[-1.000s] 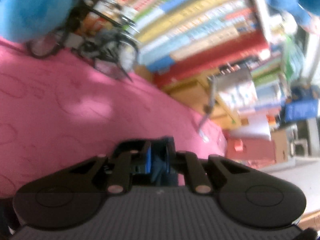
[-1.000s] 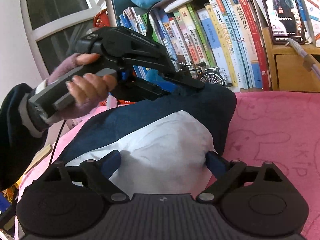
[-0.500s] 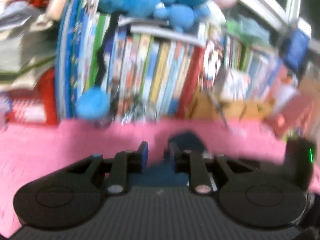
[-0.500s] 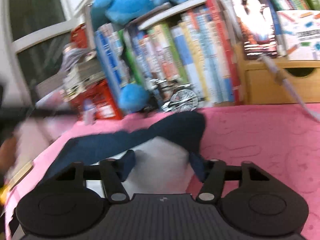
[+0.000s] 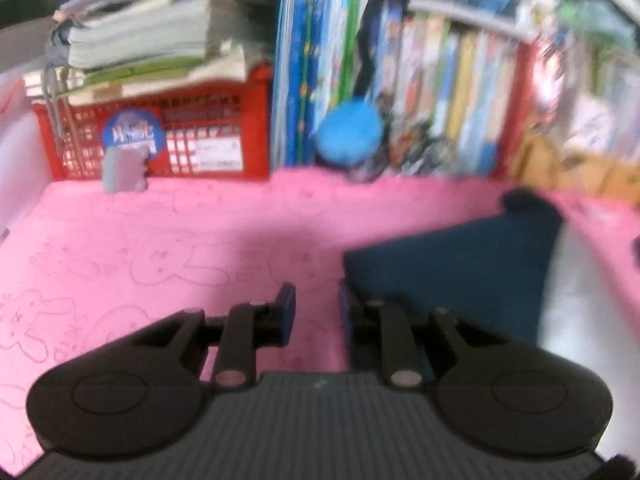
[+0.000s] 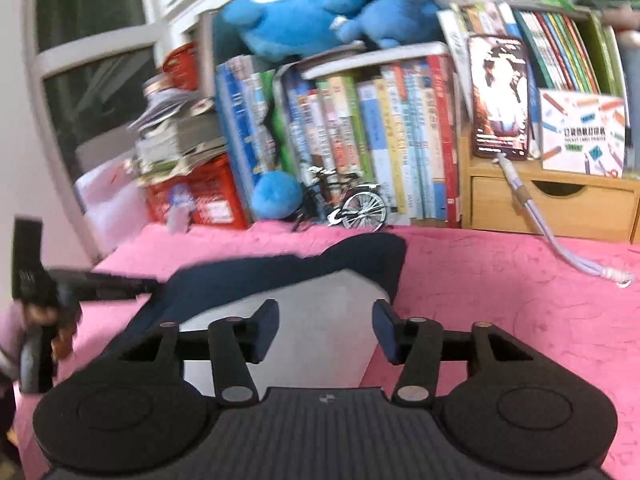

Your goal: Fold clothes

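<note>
Viewing both wrist cameras, we found the navy-and-white garment (image 6: pixel 304 300) lying on the pink cloth (image 5: pixel 160 248). We noted the left gripper (image 5: pixel 316 308) opening narrowly, empty, at the garment's edge, and the right gripper (image 6: pixel 325 328) opening wider above it, gripping nothing.

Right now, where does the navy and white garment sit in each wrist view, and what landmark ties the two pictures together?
Left wrist view: the navy and white garment lies at right of centre on the pink cloth, just beyond the right-hand fingertip.
Right wrist view: the garment lies at lower centre, straight ahead past the fingertips.
Shared landmark: the red crate under stacked papers, against the books, behind the cloth.
</note>
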### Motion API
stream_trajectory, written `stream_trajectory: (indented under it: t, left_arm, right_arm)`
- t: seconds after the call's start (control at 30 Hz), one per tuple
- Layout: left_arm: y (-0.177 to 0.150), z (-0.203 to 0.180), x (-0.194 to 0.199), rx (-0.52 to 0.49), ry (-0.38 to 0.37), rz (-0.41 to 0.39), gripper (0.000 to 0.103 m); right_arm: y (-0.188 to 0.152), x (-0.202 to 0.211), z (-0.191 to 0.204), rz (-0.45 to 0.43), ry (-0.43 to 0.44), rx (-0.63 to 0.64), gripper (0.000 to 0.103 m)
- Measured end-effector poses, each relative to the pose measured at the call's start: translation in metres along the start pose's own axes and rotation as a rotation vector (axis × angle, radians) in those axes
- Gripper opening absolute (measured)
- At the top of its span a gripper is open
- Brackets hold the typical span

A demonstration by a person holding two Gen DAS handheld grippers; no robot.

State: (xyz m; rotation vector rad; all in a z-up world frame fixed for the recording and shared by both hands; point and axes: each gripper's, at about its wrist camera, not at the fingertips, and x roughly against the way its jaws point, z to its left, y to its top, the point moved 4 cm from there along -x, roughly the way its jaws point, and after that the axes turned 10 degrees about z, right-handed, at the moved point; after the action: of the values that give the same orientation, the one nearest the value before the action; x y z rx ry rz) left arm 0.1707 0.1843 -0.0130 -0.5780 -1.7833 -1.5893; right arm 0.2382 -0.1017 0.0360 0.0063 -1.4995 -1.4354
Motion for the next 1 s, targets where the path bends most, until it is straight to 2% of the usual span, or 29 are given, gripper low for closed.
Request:
stream_trajectory:
  t: [0.17,0.3,0.4,0.43,0.5,0.57,0.63,0.73,0.83,1.0]
  left_arm:
    - [-0.022,0.001,0.047,0.000,-0.097,-0.038,0.034]
    - [-0.043,0.007,0.068,0.025,-0.189,-0.032,0.043]
    - [-0.053,0.021,0.058,0.152,-0.299,0.035,0.045]
    - [-0.054,0.027,0.051,0.208,-0.339,0.059,0.046]
    - [-0.053,0.038,0.036,0.317,-0.417,0.108,0.048]
    - [-0.048,0.042,0.021,0.383,-0.484,0.141,0.051]
    - [-0.043,0.043,0.008,0.414,-0.497,0.154,0.054]
    - [-0.038,0.043,-0.010,0.446,-0.493,0.186,0.056]
    - [-0.040,0.040,-0.023,0.443,-0.508,0.222,0.056]
    - [-0.044,0.035,-0.034,0.445,-0.549,0.230,0.056]
  right_arm:
    - [-0.029,0.024,0.024,0.033,-0.031,0.074,0.065]
    - [-0.057,0.038,0.042,0.055,-0.041,0.120,0.074]
    - [-0.070,0.041,0.043,0.055,-0.029,0.103,0.085]
    - [-0.072,0.040,0.041,0.054,-0.019,0.083,0.086]
    - [-0.071,0.036,0.027,0.054,0.024,-0.022,0.086]
    - [-0.069,0.030,0.011,0.051,0.090,-0.138,0.086]
    - [-0.066,0.023,-0.003,0.054,0.162,-0.226,0.091]
    - [-0.064,0.007,-0.017,0.083,0.227,-0.302,0.091]
    - [-0.063,-0.009,-0.024,0.109,0.244,-0.325,0.091]
    - [-0.062,-0.035,-0.029,0.148,0.277,-0.344,0.092]
